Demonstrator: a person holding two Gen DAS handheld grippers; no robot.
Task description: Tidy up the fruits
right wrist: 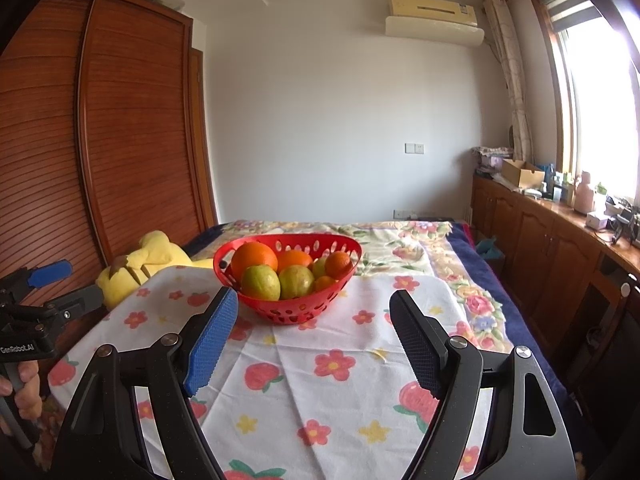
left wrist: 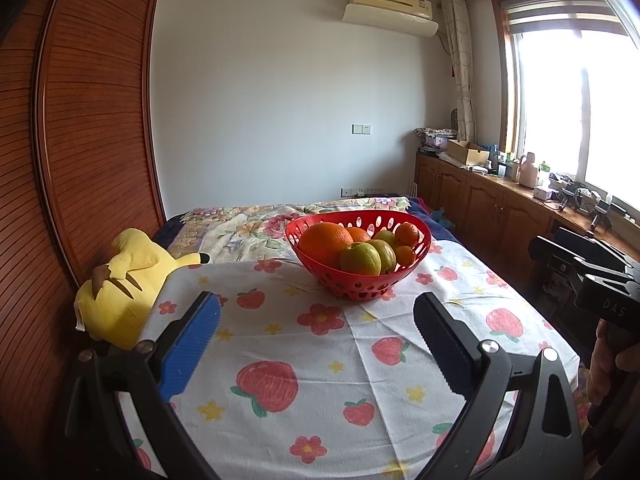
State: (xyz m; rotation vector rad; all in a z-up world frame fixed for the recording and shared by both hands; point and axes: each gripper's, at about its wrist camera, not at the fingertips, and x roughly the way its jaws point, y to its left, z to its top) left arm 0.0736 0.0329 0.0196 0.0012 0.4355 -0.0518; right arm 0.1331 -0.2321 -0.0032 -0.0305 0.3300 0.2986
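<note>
Nearest to us, both tools sit spread with nothing between their jaws: the left gripper (left wrist: 316, 312) and the right gripper (right wrist: 314, 308) each hover over the strawberry-print cloth (left wrist: 304, 360), pointing gently downward. A hand (right wrist: 22, 384) shows at the edge of the right wrist view, wrapped round the other tool's handle.

Ahead of both, standing on the cloth, is the red basket (left wrist: 360, 284), an oval with its long axis running roughly left to right across our views. It lies straight forward of both tools, just right of centre in the left view and a little left of centre in the right. In the right view its rim sits just beyond the blue pad, so we judge the right gripper somewhat nearer, though the fisheye makes this uncertain.

Inside are piled the fruits: a large orange (left wrist: 326, 242) at the left, green citrus (left wrist: 360, 259) at the front, small mandarins (left wrist: 408, 234) toward the right end. They are round, with no clear pointing direction.

Beyond lie a yellow plush toy (left wrist: 120, 284) and the floral bedspread (left wrist: 240, 228).
</note>
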